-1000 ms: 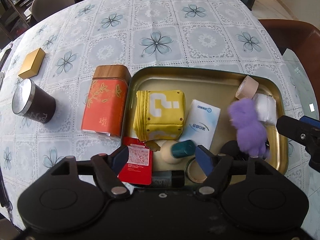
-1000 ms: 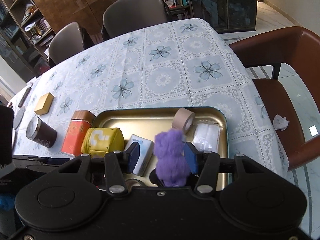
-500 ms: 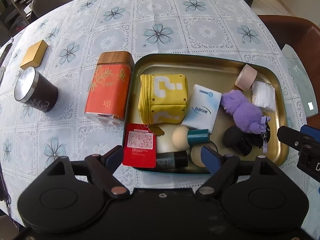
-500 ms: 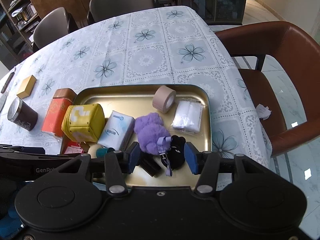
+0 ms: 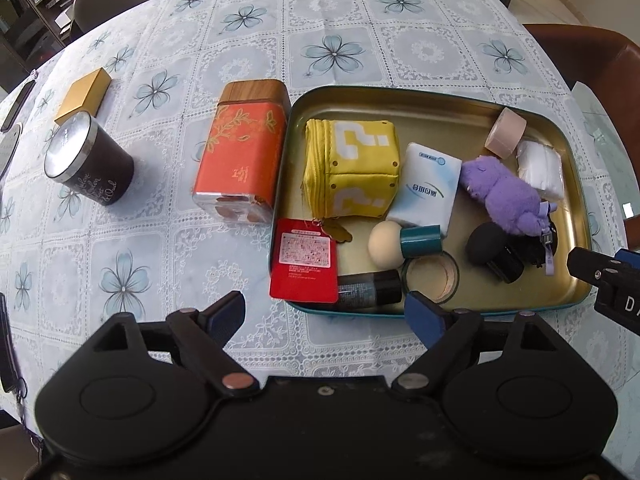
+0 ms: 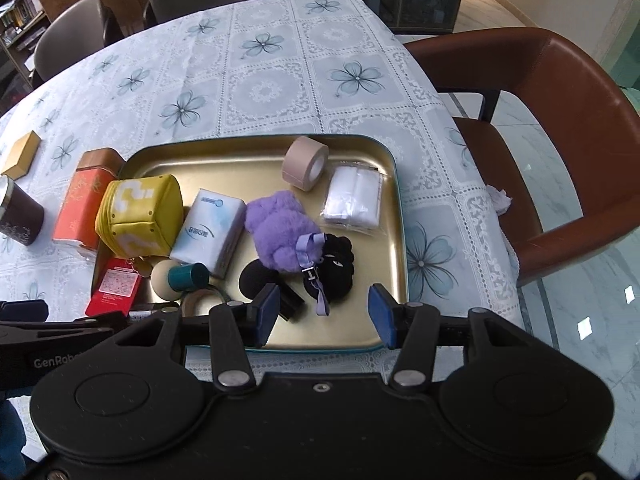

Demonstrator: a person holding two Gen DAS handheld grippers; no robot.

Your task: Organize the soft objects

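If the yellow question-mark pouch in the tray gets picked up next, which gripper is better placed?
Probably the left. The left gripper is open, with the yellow pouch just ahead. The right gripper, also open, faces the purple plush on the tray's other side.

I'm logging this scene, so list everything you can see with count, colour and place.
tray: 1, gold, on tablecloth
question-mark pouch: 1, yellow, tray left
tissue pack: 1, white-blue, beside pouch
purple plush: 1, tray middle
black plush: 1, touching purple plush
tape roll: 1, beige, tray far side
white packet: 1, tray right
red tag: 1, over tray's near-left rim
orange tin: 1, left of tray
dark cup: 1, far left
gold box: 1, behind cup
left gripper: jaws open, empty
right gripper: jaws open, empty
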